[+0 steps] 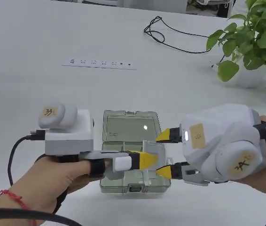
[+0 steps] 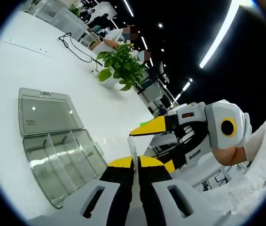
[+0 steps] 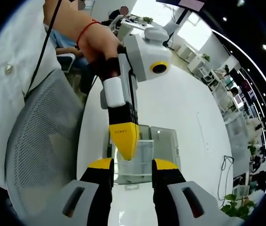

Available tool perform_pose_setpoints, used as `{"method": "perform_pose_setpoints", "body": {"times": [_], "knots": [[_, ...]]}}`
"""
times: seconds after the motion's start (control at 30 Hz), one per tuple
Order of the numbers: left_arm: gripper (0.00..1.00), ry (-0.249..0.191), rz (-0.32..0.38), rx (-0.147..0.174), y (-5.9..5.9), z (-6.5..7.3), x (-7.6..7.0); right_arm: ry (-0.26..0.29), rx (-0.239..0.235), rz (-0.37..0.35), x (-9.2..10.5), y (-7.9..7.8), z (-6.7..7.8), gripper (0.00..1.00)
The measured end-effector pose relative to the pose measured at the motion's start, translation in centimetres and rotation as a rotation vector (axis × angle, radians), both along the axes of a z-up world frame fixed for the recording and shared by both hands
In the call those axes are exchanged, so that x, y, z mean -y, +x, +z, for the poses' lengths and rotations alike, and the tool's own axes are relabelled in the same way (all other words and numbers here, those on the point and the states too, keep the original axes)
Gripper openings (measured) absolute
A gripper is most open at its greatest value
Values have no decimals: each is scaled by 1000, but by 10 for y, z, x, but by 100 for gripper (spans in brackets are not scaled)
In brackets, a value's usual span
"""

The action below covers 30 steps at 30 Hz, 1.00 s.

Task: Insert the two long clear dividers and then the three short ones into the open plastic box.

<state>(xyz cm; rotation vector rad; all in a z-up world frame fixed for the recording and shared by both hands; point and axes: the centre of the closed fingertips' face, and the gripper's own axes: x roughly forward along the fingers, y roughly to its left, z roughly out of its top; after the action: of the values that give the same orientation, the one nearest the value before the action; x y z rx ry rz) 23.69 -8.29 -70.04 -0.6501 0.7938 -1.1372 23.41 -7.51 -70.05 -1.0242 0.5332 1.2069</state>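
Observation:
The clear plastic box (image 1: 107, 181) lies open on the white table, its lid (image 1: 131, 125) flat behind the tray. Clear dividers stand inside the tray (image 2: 60, 157). My left gripper (image 1: 144, 160) hovers over the tray's right part, shut on a small clear divider (image 1: 155, 149) held upright on edge (image 2: 133, 148). My right gripper (image 1: 163, 154) comes in from the right, open, with one yellow tip on each side of the divider and apart from it. In the right gripper view its jaws (image 3: 133, 165) stand apart below the left gripper (image 3: 123, 136) and the box (image 3: 166, 141).
A white power strip (image 1: 99, 63) lies farther back on the table, with a black cable (image 1: 170, 37) looping behind it. A potted plant (image 1: 255, 42) stands at the back right. The left gripper's black cord (image 1: 15, 150) trails to the left.

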Motion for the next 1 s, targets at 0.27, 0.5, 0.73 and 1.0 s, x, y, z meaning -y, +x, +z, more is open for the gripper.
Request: {"method": "perform_pose_setpoints", "body": {"times": [0.27,0.5,0.73,1.0], "knots": [[0,-9,15,-16,-1,1,0,-2,9,4,0,0,0,33],[0,-1,8,8,-1,0,1,15,10,-19,1,4,5,34],[0,48,-74,163,-8,-2,1,81,-63,-45,5,5,13,33],[0,100,-216,338,-25,-5,1,187,-261,-30,5,-5,25,27]]}}
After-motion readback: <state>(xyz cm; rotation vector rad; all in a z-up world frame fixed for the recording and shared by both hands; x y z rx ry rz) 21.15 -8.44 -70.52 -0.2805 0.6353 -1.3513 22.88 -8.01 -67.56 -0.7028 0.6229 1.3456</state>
